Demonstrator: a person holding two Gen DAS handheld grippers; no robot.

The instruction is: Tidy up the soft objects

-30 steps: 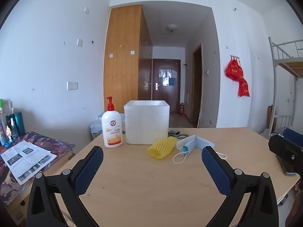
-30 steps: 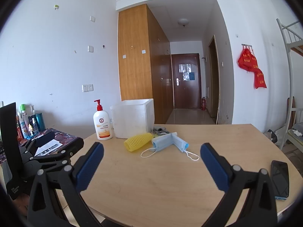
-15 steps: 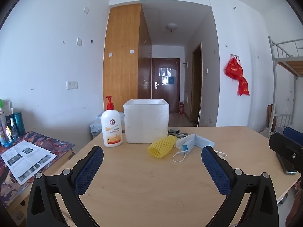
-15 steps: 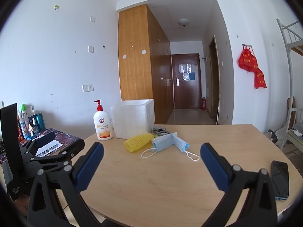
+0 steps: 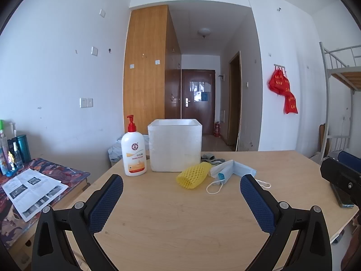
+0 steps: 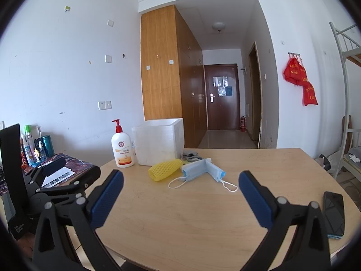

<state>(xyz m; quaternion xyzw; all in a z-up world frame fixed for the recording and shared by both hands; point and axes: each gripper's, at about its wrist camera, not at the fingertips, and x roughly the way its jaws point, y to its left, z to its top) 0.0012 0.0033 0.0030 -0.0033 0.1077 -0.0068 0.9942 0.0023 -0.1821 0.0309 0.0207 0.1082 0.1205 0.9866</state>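
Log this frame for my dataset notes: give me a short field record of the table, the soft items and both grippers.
surface: wooden table
container: white foam box, open top, at far edge
soft items: yellow foam fruit net lying beside blue face mask; grey cloth behind them
other items: lotion pump bottle left of box; phone near right edge
left gripper: open, empty, above table
right gripper: open, empty, above table
progress: nothing picked up yet

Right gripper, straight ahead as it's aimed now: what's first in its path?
Probably the blue face mask: it lies between the open right gripper fingers' line, over bare table. The yellow foam net sits slightly left. Depth is uncertain.
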